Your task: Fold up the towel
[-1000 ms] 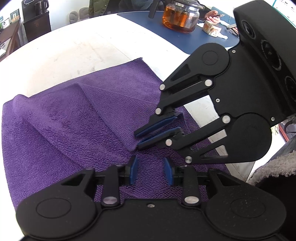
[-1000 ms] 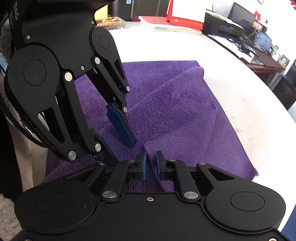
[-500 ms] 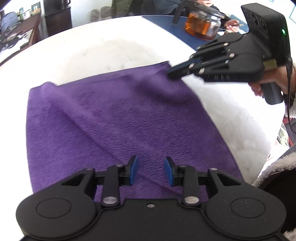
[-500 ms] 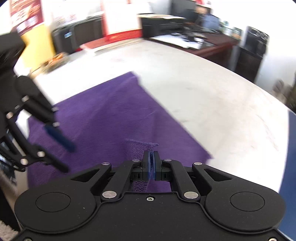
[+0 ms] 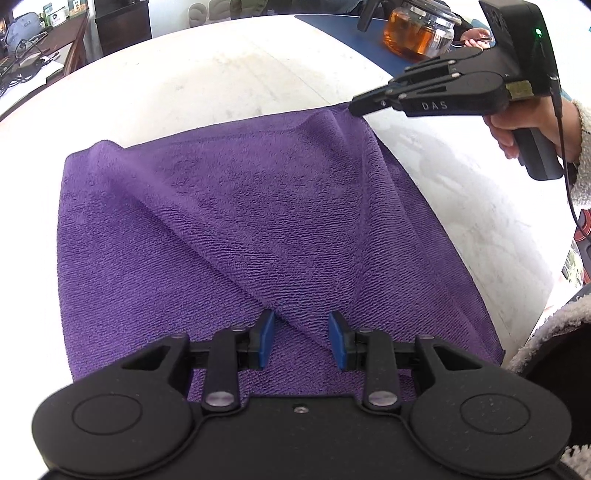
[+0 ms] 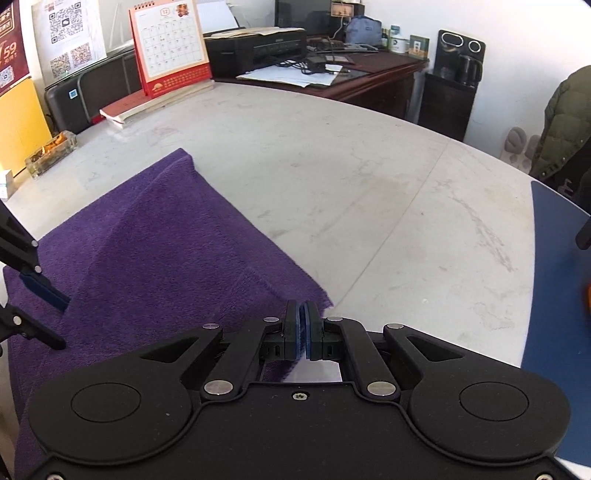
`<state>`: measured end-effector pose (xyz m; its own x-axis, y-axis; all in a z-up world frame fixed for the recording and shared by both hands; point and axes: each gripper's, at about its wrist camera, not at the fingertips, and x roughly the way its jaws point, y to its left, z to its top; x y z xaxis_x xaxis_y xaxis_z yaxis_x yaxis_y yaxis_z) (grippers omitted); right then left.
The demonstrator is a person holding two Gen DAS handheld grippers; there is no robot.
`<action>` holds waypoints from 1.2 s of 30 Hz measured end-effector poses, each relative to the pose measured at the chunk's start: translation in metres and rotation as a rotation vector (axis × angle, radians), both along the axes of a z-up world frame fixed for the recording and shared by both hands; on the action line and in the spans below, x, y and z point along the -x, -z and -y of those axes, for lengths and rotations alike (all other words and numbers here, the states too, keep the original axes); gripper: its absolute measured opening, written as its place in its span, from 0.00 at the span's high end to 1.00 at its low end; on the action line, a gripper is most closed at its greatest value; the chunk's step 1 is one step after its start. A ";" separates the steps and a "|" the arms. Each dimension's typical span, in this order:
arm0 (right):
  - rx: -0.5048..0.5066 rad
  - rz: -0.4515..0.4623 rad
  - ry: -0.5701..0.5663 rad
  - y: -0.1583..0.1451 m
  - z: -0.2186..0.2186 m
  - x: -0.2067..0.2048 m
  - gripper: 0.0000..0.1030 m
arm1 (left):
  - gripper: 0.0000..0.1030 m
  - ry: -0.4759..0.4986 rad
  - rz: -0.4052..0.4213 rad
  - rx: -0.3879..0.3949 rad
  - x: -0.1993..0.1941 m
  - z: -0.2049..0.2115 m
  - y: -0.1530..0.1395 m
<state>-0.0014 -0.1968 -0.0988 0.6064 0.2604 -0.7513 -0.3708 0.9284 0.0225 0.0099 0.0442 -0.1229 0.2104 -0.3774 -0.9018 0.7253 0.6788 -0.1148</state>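
The purple towel (image 5: 258,229) lies spread on the white desk (image 5: 207,74), reaching right down to the near edge, its surface rumpled with long diagonal creases. The left gripper (image 5: 301,339) hovers over the towel's near part, jaws apart, blue pads (image 5: 266,338) on either side of a raised crease and not pressing it. Nothing is held there.

Over at the towel's far right corner, the right gripper (image 5: 356,107) has its jaws together, clamped on the towel's corner, and the cloth rises in a small peak towards the tip. A hand (image 5: 532,129) in a fleecy sleeve (image 5: 583,155) grips its handle, a green light glowing on the housing.

From the right wrist view, that right gripper (image 6: 303,330) shows its pads pressed flat together with a strip of towel (image 6: 147,258) edge between them. The cloth slopes away to the left from there, one fold line running up towards the far left corner. The left gripper's fingers (image 6: 44,291) poke in at the left margin above the cloth.

Beyond the towel the desk is bare and scuffed. A glass teapot (image 5: 417,33) of amber tea sits on a blue mat (image 5: 332,22) at the far right side. A desk calendar (image 6: 170,44) stands at the far edge, a glass dish (image 6: 51,153) near the left edge.
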 end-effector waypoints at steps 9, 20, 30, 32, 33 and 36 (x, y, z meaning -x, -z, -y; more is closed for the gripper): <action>-0.095 -0.004 0.035 -0.009 0.014 0.003 0.95 | 0.71 0.004 -0.006 -0.004 0.005 0.002 0.000; -0.367 -0.163 0.182 0.001 0.036 0.031 0.81 | 0.69 0.016 0.001 -0.006 0.016 -0.004 0.001; -0.444 -0.217 0.267 0.023 0.040 0.012 0.81 | 0.68 0.023 0.015 -0.007 0.019 -0.006 -0.001; -0.443 -0.217 0.257 0.026 0.038 0.010 0.81 | 0.68 0.015 0.018 -0.003 0.018 -0.009 -0.002; -0.420 -0.210 0.245 0.025 0.036 0.009 0.83 | 0.68 0.011 0.019 0.000 0.019 -0.011 -0.003; -0.351 -0.182 0.209 0.021 0.028 0.009 0.96 | 0.68 -0.008 0.028 0.006 0.018 -0.017 -0.006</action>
<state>-0.0104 -0.2252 -0.1194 0.5393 0.4044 -0.7386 -0.1371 0.9076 0.3969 -0.0083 0.0611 -0.1171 0.2383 -0.3814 -0.8932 0.7230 0.6837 -0.0991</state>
